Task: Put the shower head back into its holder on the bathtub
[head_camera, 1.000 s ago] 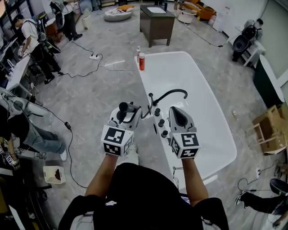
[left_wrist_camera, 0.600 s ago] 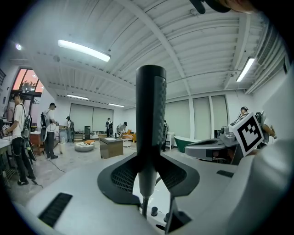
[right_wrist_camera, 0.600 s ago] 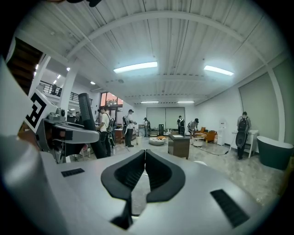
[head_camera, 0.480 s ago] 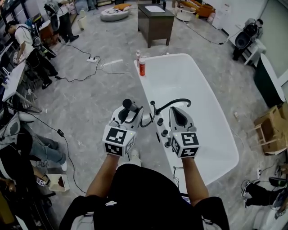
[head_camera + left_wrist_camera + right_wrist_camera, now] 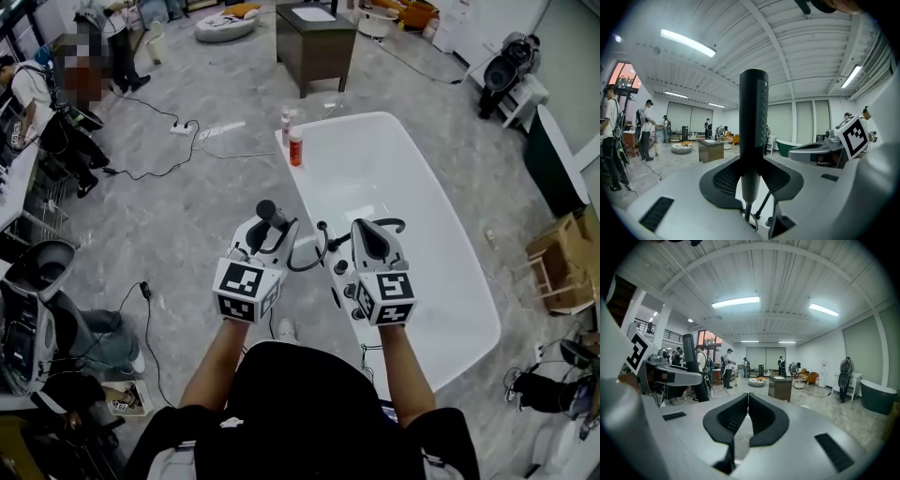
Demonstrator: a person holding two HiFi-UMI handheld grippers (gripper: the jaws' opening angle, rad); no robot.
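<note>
Wears a black short-sleeved top (image 5: pixel 300 398). Bears a pale grey left gripper (image 5: pixel 270 232) and right gripper (image 5: pixel 367 234), each tipped with dark ribbed pads (image 5: pixel 729 420) and capped by a white cube (image 5: pixel 246 289) of black square markers.

Wide open above basin of white oval bathtub (image 5: pixel 398 178); crowded at near rim by curved black tap spout (image 5: pixel 339 242) and round black knobs (image 5: pixel 339 268).

Bright, even light from ceiling strip lights (image 5: pixel 687 43); the bathtub (image 5: pixel 394 178) glares white; both gripper views bend strongly, corners black.
</note>
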